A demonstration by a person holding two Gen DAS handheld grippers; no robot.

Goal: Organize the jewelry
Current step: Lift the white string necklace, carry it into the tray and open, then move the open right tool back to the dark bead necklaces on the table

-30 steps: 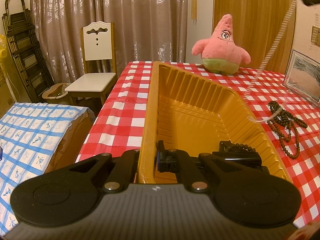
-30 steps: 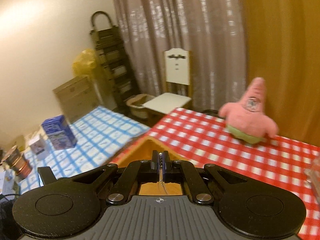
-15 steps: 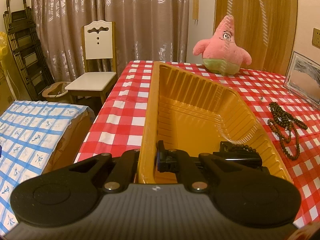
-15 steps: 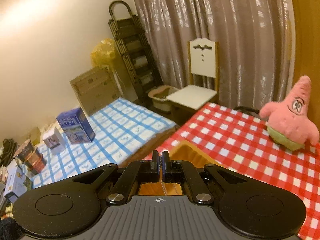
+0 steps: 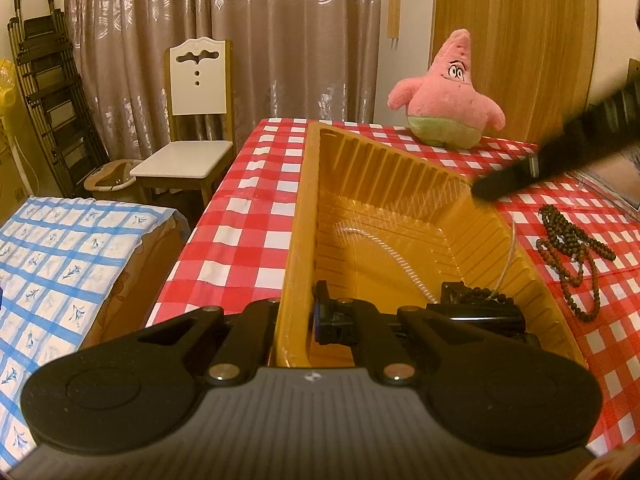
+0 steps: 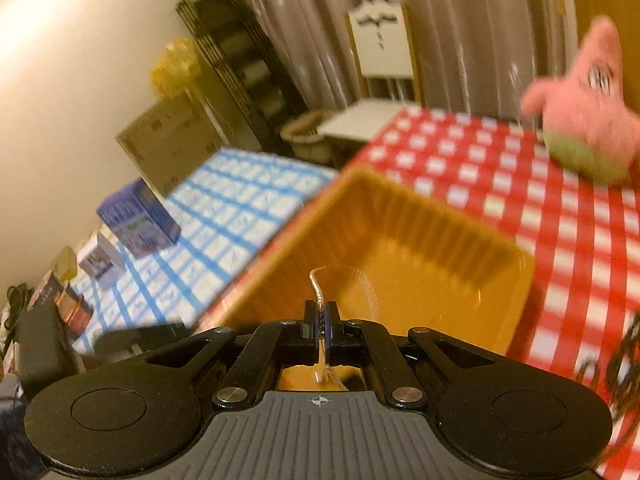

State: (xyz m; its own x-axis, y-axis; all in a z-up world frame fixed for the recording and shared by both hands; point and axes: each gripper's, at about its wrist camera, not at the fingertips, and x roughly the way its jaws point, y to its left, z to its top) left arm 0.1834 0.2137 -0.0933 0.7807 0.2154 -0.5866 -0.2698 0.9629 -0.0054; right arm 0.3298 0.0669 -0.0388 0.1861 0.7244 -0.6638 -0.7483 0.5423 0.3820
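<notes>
Now right claw (image 6: 321,322) angled down over tray (image 6: 420,216) — pinching chain (image 6: 318,288); left claw (image 5: 308,320) clamps rim.

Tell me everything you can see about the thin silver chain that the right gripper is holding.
The silver chain is thin, pale and metallic-looking, with fine links, partly blurred. The right gripper is shut on one end. From there it hangs down into the yellow tray. Its lower part lies in a loose curve on the tray's floor. The rest is still raised. It looks apart from the dark beads lying at the tray's near end.
</notes>
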